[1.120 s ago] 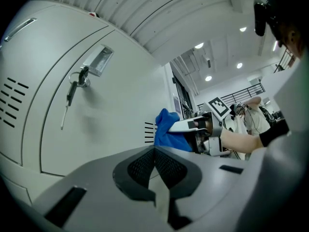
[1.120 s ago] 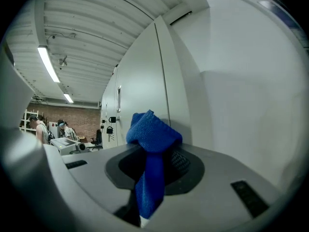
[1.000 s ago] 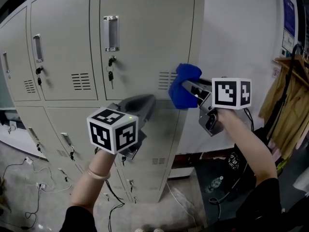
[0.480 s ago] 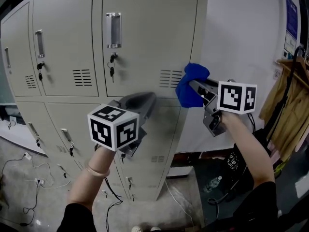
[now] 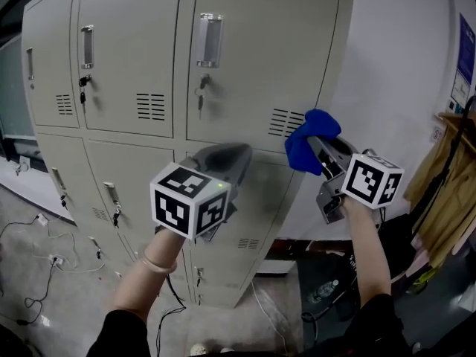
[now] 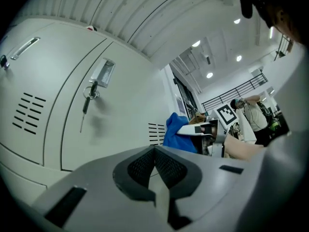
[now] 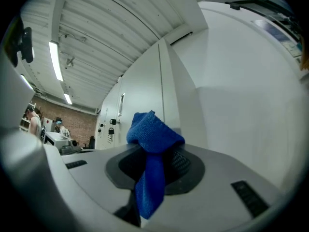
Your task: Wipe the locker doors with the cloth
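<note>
Clamping the blue cloth (image 5: 306, 141) between its jaws, the right gripper (image 5: 321, 151) holds it at the right edge of the upper locker door (image 5: 253, 65), just beside the vent slots (image 5: 286, 123); whether cloth and door touch is unclear. The left gripper (image 5: 232, 158) hovers before the lower door, jaws closed together on nothing.

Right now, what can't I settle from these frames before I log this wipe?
- Cloth-to-door contact: in the head view the blue cloth, held in the right tool, covers its own contact spot. The right gripper view looks from behind the cloth.
- Lower locker door: in the head view, partly behind the left tool.
- Wall poster: in the head view, cut by the right edge, print too small.
</note>
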`<state>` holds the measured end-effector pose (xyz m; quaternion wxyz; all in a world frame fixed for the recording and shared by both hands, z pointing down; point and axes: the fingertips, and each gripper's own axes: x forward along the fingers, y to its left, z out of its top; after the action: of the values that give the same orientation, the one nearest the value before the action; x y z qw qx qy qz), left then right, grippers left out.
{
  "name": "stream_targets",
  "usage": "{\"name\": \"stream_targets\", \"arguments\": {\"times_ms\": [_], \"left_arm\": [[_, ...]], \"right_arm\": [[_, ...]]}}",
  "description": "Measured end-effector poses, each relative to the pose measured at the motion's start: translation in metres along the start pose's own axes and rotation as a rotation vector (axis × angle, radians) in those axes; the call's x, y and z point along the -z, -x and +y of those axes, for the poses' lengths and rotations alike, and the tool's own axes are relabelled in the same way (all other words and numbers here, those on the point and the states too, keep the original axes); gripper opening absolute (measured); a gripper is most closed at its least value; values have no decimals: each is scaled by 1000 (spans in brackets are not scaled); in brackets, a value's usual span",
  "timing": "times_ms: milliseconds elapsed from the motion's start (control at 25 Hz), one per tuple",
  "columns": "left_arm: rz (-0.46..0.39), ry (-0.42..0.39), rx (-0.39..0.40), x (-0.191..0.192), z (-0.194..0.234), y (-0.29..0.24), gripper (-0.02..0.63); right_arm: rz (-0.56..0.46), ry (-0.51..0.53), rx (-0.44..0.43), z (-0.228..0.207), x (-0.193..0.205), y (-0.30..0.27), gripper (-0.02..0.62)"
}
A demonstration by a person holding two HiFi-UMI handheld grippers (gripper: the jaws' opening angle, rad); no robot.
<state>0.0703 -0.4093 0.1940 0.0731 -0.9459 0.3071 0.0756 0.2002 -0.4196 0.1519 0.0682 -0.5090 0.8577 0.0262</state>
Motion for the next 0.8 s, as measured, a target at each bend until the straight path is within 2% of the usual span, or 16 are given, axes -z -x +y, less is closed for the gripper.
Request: {"name": "stream_targets", "arguments": {"times_ms": [360, 520, 600, 800], "left_arm": [[-89, -171, -123, -11, -2, 34, 6], [-89, -254, -185, 5, -14, 54, 6], [-88, -240, -238, 17, -13, 65, 6], [-53, -114, -331, 56, 5, 86, 6]], "right_arm": [[-142, 70, -110, 82, 28, 7, 84], [-210, 84, -78, 109, 51, 21, 84], [-222, 67, -73, 121, 64, 28, 84], [-185, 70, -26, 136, 107, 27, 84]]}}
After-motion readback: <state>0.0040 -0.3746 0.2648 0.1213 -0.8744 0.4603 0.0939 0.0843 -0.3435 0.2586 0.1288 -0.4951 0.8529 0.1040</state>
